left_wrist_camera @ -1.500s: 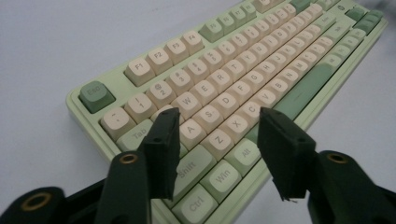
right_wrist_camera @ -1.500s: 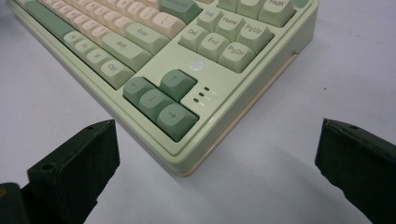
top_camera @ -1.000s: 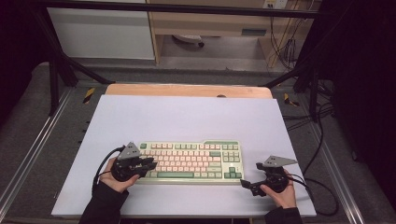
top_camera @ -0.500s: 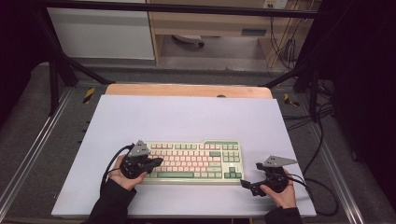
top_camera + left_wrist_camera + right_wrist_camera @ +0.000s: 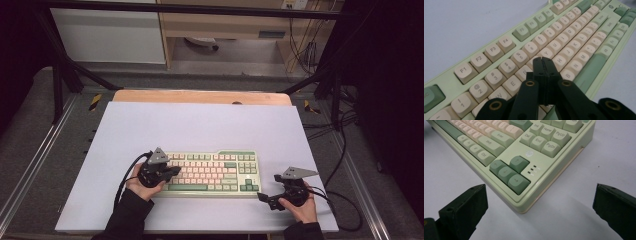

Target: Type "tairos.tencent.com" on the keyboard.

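1. Hovering over the pale-green plastic keyboard with cream keys (image 5: 212,172): left gripper (image 5: 545,62), jaws together, likely readied for pressing a key.
2. Right gripper (image 5: 540,202): jaws apart, empty, the keyboard's corner just ahead.

Pale lavender table (image 5: 200,125), wood edge at back, grey floor (image 5: 240,62) – black frame posts, cables rt.

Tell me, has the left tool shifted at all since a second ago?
Yes. The left tool slid rightward over the keyboard's left end, its jaws closing with nothing between them. The keyboard stayed put.
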`<action>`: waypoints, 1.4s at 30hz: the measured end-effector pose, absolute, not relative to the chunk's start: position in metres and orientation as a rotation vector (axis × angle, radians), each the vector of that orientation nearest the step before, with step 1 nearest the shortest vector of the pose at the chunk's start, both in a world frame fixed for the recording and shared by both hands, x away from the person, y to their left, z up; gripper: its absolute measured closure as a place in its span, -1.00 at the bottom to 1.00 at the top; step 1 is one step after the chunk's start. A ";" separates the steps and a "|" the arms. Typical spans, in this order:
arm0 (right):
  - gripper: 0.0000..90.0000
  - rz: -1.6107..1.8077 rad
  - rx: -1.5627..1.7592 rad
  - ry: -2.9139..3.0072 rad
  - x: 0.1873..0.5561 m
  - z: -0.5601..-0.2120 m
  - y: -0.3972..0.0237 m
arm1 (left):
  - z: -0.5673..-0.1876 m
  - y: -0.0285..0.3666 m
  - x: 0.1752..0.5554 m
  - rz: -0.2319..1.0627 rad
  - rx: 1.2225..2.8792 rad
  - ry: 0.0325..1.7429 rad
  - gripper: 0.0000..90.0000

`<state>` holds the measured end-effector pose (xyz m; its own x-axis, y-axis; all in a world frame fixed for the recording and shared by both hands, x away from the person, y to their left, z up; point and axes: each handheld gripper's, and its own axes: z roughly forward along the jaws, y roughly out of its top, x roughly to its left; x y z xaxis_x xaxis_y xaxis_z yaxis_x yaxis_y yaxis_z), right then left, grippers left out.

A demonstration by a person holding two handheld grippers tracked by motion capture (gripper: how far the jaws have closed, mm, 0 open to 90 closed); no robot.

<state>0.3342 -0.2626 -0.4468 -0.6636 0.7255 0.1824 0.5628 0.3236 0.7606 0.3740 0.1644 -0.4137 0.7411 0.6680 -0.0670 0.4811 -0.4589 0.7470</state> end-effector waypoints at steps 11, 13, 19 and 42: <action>-0.99 1.253 1.178 2.396 0.334 -0.447 -0.263 | -0.418 0.153 0.382 0.309 2.143 0.867 1.00; -0.99 1.256 1.182 2.394 0.334 -0.447 -0.262 | -0.420 0.152 0.385 0.317 2.147 0.871 1.00; -0.99 1.255 1.177 2.396 0.334 -0.447 -0.263 | -0.422 0.151 0.387 0.324 2.139 0.876 1.00; -0.99 1.253 1.176 2.398 0.334 -0.447 -0.262 | -0.425 0.148 0.384 0.326 2.137 0.848 1.00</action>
